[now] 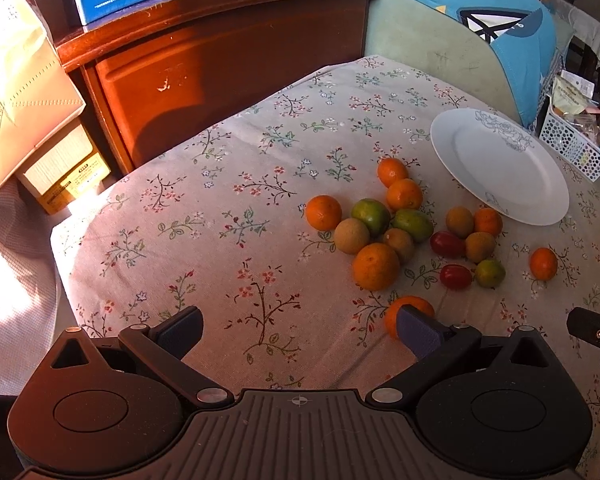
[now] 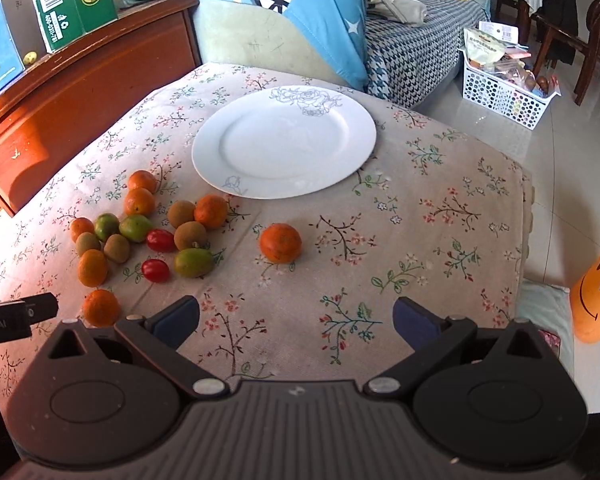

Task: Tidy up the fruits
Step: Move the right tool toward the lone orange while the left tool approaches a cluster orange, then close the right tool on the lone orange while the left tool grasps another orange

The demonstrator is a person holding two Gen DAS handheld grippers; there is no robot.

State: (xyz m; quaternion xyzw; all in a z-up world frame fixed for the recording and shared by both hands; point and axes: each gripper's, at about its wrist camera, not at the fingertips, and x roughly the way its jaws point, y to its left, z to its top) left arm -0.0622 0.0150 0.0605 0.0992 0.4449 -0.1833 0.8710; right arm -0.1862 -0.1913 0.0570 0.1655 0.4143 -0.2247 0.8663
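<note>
Left gripper (image 1: 298,330) spread wide, nothing between the blue pads, hovering over the floral tablecloth (image 1: 220,208); one mandarin (image 1: 416,306) half hidden behind its right finger at about 4 o'clock. Right gripper (image 2: 296,320) likewise fully spread and empty, aimed over bare cloth.

Best first pick, by judgement: the lone mandarin (image 2: 280,242), sitting apart from the rest at 12 o'clock from the right gripper, just short of the white plate (image 2: 356,136). Approach from above, straddle across the widest part, squeeze gently to avoid bruising, then lower onto the plate's flat centre to stop rolling. Leave the crowded cluster (image 2: 140,232) for later, working from its edges to avoid nudging neighbours.

Fruit small and round: bright orange mandarins, green-tinged citrus, dull brown longan-like balls, two glossy red cherry tomatoes (image 2: 160,240). Cluster at 10 o'clock in the right view, many pieces touching. Plate empty, with a faint grey flower on its far rim.
</note>
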